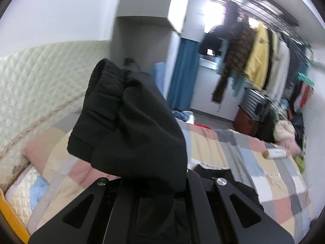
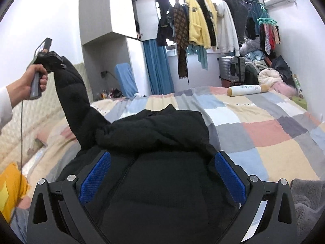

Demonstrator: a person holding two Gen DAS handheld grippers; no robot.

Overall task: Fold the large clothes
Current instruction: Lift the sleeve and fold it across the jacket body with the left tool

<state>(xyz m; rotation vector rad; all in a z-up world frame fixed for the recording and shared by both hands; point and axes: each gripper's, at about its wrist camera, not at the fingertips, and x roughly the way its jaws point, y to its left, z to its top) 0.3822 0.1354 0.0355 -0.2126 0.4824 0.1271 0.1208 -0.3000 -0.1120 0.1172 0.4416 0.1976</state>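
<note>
Patchwork bed (image 2: 264, 126); roll's (image 2: 245, 90) writing unreadable. Left gripper (image 2: 53, 59) clamped on black jacket (image 2: 162, 134) sleeve, lifted; right gripper (image 2: 162, 172) wide apart, holding nothing.

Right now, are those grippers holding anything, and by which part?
The left gripper holds the black jacket by its sleeve end, lifted. The right gripper is open, holding nothing.

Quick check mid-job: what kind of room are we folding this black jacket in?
Most likely a lived-in bedroom. The black jacket lies on a bed with a patchwork quilt. A ceiling rack of hanging clothes runs along the far wall, with a suitcase beneath.
</note>
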